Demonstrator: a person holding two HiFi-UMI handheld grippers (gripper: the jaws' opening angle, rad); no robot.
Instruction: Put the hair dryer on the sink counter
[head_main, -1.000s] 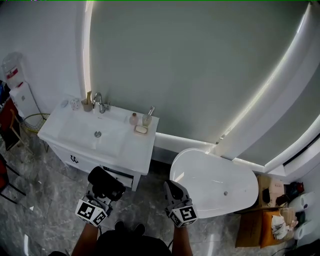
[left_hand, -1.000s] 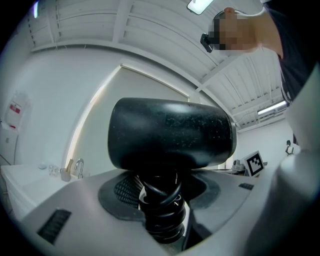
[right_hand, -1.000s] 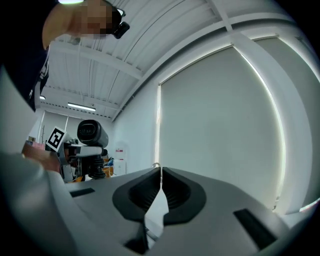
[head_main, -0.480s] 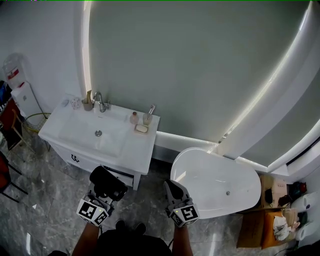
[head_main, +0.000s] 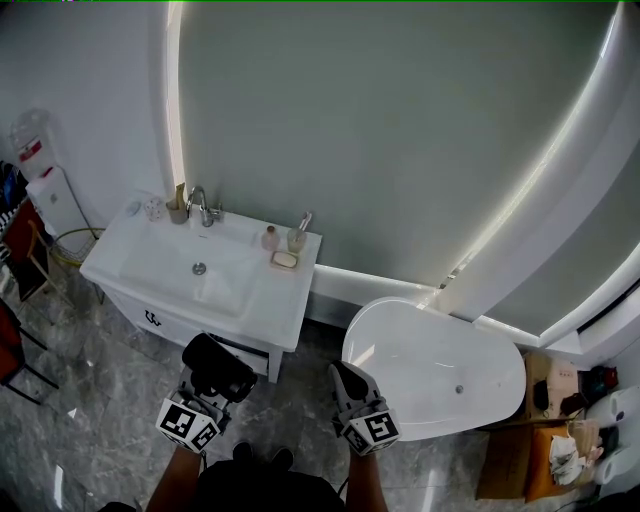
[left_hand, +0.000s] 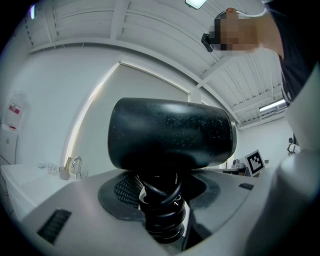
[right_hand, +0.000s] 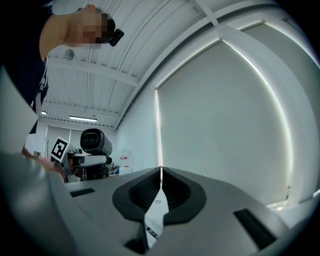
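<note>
Hair dryer (left_hand: 170, 135) up close and filling the left gripper view: fat black barrel lying crosswise, its cord coiled round the handle, and the left hand-held gripper (left_hand: 161, 220) is clamped on that handle just below the barrel. From the head view, the dryer sits upright in that gripper over the grey marble floor (head_main: 90, 400), in front of the white sink bench (head_main: 270, 300) and not touching it. Beside it, the right hand-held gripper (right_hand: 159, 192) has its jaws pressed together with nothing between them, and it hangs near the front edge of the white bathtub (head_main: 435, 365). Further out, on the bench, a chrome faucet (head_main: 199, 205) stands behind the basin, with a soap dish (head_main: 285, 260) and a small dispenser (head_main: 297, 236) at the right rear corner. At far left, a water cooler (head_main: 45, 195) stands against the wall.
</note>
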